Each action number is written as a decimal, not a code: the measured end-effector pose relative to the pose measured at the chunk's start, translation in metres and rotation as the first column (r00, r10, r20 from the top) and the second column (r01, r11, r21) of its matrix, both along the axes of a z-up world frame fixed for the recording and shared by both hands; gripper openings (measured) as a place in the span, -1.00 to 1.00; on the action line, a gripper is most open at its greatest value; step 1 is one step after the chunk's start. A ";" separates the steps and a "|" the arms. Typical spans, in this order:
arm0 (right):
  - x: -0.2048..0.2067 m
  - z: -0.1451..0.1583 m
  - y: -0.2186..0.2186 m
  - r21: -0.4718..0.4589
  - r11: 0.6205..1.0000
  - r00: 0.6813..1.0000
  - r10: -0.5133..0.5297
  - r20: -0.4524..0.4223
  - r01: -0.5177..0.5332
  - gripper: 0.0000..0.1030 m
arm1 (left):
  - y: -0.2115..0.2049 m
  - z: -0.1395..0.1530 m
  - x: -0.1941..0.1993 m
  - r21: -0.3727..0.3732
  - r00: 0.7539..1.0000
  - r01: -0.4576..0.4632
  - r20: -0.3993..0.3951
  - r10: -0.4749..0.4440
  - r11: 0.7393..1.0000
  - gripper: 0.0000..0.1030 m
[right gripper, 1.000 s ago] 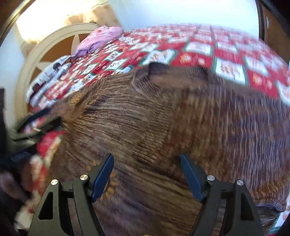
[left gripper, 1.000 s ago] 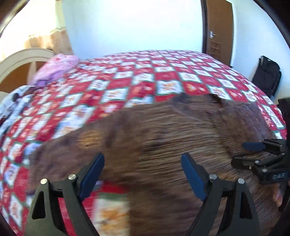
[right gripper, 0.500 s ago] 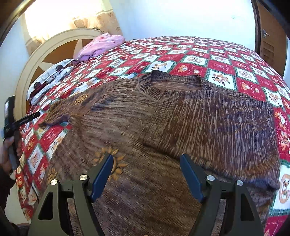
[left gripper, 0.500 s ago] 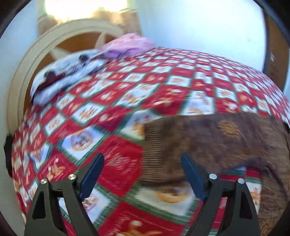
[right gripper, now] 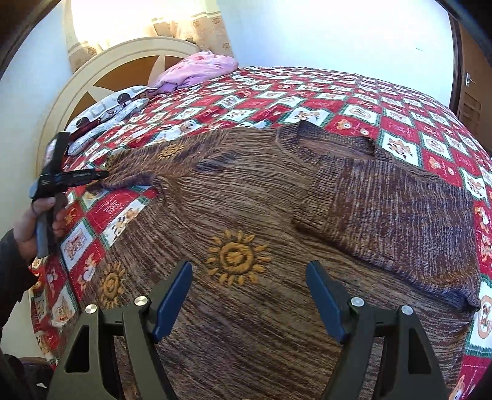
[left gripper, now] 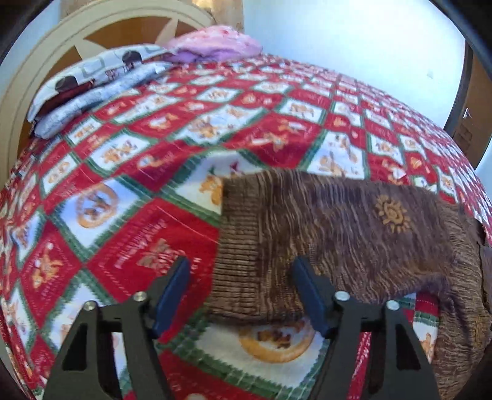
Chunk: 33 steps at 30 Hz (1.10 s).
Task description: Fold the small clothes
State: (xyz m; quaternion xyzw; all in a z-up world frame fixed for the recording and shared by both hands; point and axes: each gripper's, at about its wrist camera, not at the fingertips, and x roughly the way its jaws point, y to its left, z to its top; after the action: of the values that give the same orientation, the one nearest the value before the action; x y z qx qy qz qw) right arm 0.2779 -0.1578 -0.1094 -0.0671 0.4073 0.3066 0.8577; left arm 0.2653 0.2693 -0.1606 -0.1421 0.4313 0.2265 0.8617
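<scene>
Left wrist view: your left gripper (left gripper: 240,295), jaws just narrowing yet unclamped, straddles the sweater cuff (left gripper: 243,270) at 12 o'clock for folding; right gripper (right gripper: 249,300) gapes empty over the sweater (right gripper: 246,215).

A home bedroom: a bed (right gripper: 307,92) fills most of both views, spread with a red, white and green patchwork quilt (left gripper: 129,197) printed with cartoon figures. At the upper left stand a rounded cream headboard (right gripper: 101,70), patterned pillows (left gripper: 92,83) and a pink bundle (right gripper: 196,67), with curtains (right gripper: 190,27) behind. A wooden door (right gripper: 473,92) shows at the right edge.
</scene>
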 end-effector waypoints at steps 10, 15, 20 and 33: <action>-0.003 -0.001 -0.004 0.034 0.999 1.000 -0.019 -0.003 0.019 0.50 | -0.001 0.013 -0.007 -0.106 0.995 0.069 0.073 -0.062 0.992 -0.81; -0.004 0.003 -0.007 0.041 0.999 1.000 -0.027 0.009 0.026 0.50 | -0.008 0.034 -0.004 -0.086 0.988 0.090 0.135 -0.078 0.992 -0.81; -0.005 0.008 -0.014 0.063 0.997 0.999 -0.045 0.017 0.043 0.50 | -0.019 0.058 0.003 -0.084 0.972 0.126 0.210 -0.106 0.988 -0.82; -0.009 0.021 -0.056 0.127 0.985 0.993 -0.121 0.017 0.118 0.50 | -0.108 0.126 0.032 -0.116 0.891 0.343 0.353 -0.284 0.932 -0.82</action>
State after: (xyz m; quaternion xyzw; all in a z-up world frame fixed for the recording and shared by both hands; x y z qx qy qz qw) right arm 0.2692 -0.2142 -0.0883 0.0077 0.3799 0.2788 0.8820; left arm 0.2973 0.1613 -0.0342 -0.1815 0.3161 0.0181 0.9310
